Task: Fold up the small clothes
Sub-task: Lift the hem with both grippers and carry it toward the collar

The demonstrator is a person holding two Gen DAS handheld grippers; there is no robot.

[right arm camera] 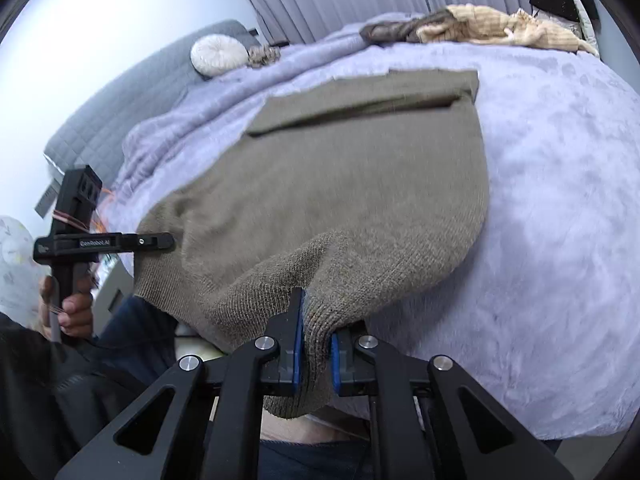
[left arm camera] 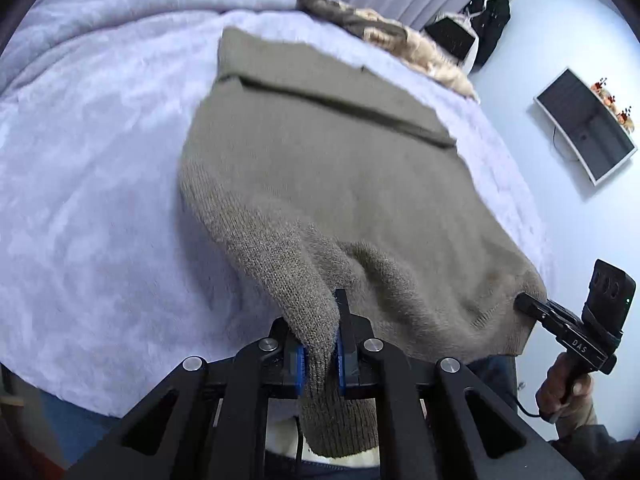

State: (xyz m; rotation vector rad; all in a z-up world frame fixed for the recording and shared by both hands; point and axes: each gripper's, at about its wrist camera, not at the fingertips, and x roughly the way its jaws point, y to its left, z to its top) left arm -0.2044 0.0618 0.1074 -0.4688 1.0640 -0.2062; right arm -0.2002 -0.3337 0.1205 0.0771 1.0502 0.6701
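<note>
Left wrist view: the left gripper [left arm camera: 320, 344] points steeply down, its blue pads clamped on a near corner of the olive knit sweater [left arm camera: 320, 168], which lies on the lavender blanket [left arm camera: 88, 184]. At the right edge a hand [left arm camera: 566, 390] grips the other tool's handle — the right gripper.

Right wrist view: the right gripper [right arm camera: 314, 344] is pinched on the sweater's [right arm camera: 360, 168] other near corner — hem lifted off the blanket [right arm camera: 560, 208]. The left hand [right arm camera: 70, 304] holds its handle upright.
</note>
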